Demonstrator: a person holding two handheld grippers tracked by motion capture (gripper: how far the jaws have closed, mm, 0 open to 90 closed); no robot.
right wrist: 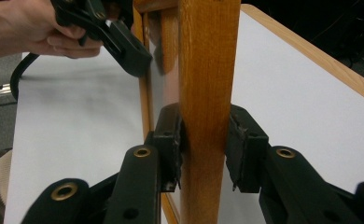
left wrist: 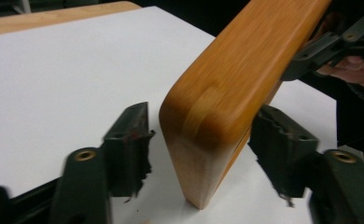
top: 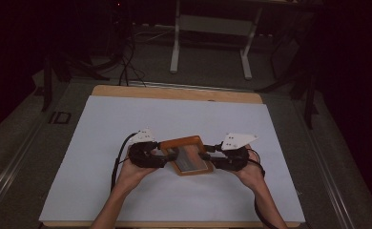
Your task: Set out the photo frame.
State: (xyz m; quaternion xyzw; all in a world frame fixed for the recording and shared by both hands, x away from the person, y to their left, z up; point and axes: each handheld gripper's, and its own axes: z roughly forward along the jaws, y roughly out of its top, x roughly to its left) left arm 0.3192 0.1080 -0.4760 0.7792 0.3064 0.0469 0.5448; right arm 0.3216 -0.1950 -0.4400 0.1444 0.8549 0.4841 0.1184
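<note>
The wooden frame point(top: 186, 155) lies on the white sheet point(top: 127, 119) on the bench point(top: 174, 91), between the two tools, long axis running from one to the other. The right tool point(right wrist: 203, 149) clamps its right edge, pads pressed on the wood. The left tool point(left wrist: 203, 149) stands open astride the left corner, a clear gap at the left pad. Closing there looks next.

frame point(top: 184, 143): orange-brown wood, grey panel inside
grippers' jaws: black
sheet point(top: 127, 124): plain white
table point(top: 174, 93): light wood edge
</note>
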